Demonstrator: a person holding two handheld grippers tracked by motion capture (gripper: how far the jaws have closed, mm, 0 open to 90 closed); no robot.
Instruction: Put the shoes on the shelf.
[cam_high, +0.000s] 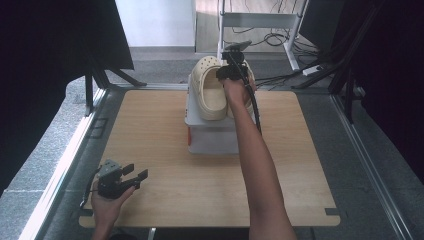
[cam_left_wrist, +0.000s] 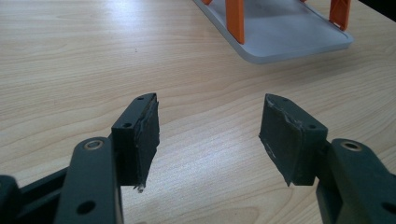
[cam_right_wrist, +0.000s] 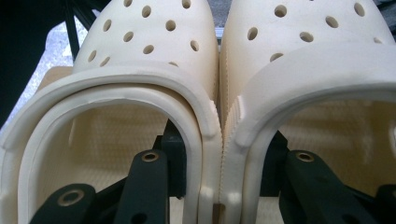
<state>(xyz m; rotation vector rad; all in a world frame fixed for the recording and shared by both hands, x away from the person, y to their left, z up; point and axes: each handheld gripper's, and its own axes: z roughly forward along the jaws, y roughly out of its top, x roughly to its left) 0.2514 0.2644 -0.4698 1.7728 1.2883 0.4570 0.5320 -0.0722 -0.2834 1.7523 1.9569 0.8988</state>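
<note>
Two cream clogs (cam_high: 214, 90) sit side by side on top of a white box (cam_high: 212, 135) at the far middle of the wooden table (cam_high: 165, 150), and the right gripper (cam_high: 231, 70) clamps them together, one jaw inside each shoe with the two touching inner walls (cam_right_wrist: 218, 154) pinched between the pads. The left gripper (cam_high: 134, 176) rests at the near left edge of the table, its jaws spread wide with nothing between them, well apart from the box.

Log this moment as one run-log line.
right gripper: shut on clogs, one jaw inside each | clogs: on box | left gripper: open, over table
</note>
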